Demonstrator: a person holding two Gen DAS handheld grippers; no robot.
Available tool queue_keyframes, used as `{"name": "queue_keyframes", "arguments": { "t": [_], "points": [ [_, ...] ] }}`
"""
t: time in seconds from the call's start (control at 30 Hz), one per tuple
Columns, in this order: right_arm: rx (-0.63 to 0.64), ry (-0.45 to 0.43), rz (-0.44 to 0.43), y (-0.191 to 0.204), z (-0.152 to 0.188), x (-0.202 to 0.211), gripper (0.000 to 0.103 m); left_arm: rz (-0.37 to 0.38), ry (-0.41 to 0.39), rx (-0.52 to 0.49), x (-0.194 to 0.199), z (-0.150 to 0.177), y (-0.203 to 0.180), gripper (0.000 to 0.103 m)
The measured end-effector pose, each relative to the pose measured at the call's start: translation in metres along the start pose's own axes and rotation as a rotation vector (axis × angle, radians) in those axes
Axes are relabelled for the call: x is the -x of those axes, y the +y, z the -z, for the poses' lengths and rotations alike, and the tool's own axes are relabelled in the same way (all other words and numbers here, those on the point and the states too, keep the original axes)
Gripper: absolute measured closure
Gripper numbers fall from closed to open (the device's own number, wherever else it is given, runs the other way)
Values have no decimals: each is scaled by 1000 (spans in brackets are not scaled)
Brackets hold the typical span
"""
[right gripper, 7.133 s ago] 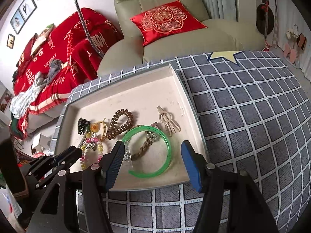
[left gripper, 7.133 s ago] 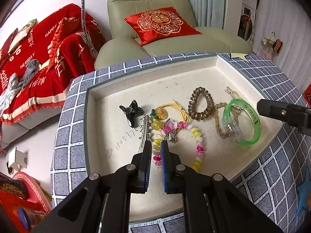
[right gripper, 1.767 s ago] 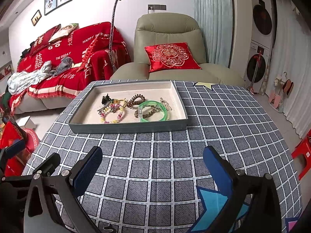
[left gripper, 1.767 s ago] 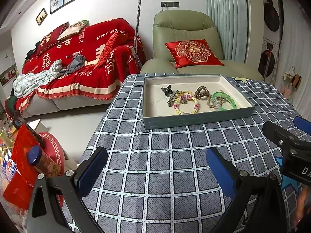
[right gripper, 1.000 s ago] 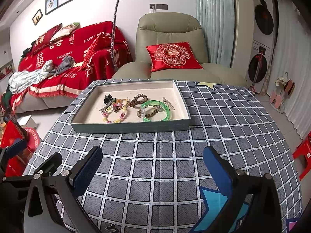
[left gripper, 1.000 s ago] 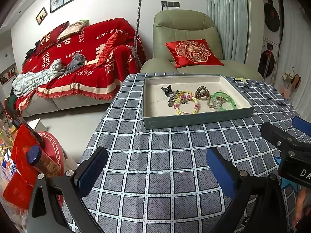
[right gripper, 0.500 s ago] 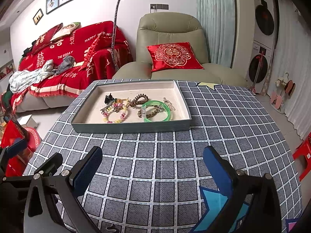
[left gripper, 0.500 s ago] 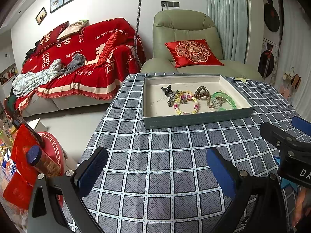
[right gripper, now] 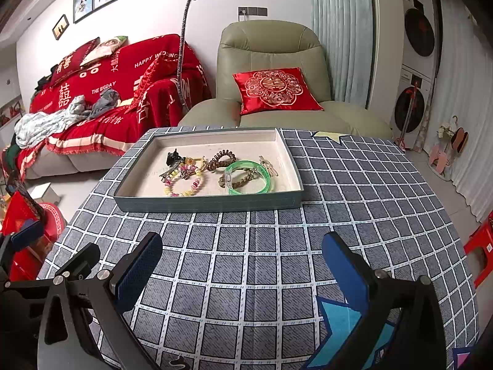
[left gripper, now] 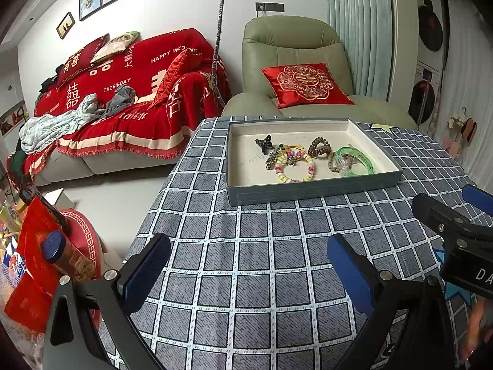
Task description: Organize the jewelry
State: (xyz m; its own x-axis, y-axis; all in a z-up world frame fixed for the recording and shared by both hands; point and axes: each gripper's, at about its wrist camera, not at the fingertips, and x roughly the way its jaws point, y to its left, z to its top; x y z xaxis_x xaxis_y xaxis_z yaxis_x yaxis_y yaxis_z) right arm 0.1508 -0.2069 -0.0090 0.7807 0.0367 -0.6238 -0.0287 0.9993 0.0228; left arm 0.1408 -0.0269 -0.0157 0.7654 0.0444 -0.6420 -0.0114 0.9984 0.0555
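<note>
The jewelry sits bunched in the tray on the counter: beaded bracelet, green bangle, coil tie. My left gripper and right gripper hang well short, fingers spread wide and empty. I'd reach in for one piece at a time, closing on an outer rim to avoid dragging neighbours.

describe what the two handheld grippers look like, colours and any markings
Both are matte black angular frames with silver screws along the arms. The left gripper and right gripper each carry two flat blue textured pads. In the left wrist view, the right gripper's black body shows white lettering starting "DA", cut off at the edge. No cables visible.
</note>
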Motion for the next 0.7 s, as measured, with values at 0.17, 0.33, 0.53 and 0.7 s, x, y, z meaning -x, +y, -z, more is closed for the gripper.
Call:
{"name": "queue_keyframes", "arguments": {
  "t": [0.17,0.33,0.53,0.7],
  "points": [
    [-2,0,-1,0,0,0,0,-5,-5,-2,0,0,0,0],
    [0,0,0,0,0,0,0,-2,-8,-5,3,0,-1,0],
    [0,0,1,1,0,0,0,0,2,0,2,-3,-1,0],
    [0,0,1,0,0,0,0,15,10,10,1,-4,0,0]
  ]
}}
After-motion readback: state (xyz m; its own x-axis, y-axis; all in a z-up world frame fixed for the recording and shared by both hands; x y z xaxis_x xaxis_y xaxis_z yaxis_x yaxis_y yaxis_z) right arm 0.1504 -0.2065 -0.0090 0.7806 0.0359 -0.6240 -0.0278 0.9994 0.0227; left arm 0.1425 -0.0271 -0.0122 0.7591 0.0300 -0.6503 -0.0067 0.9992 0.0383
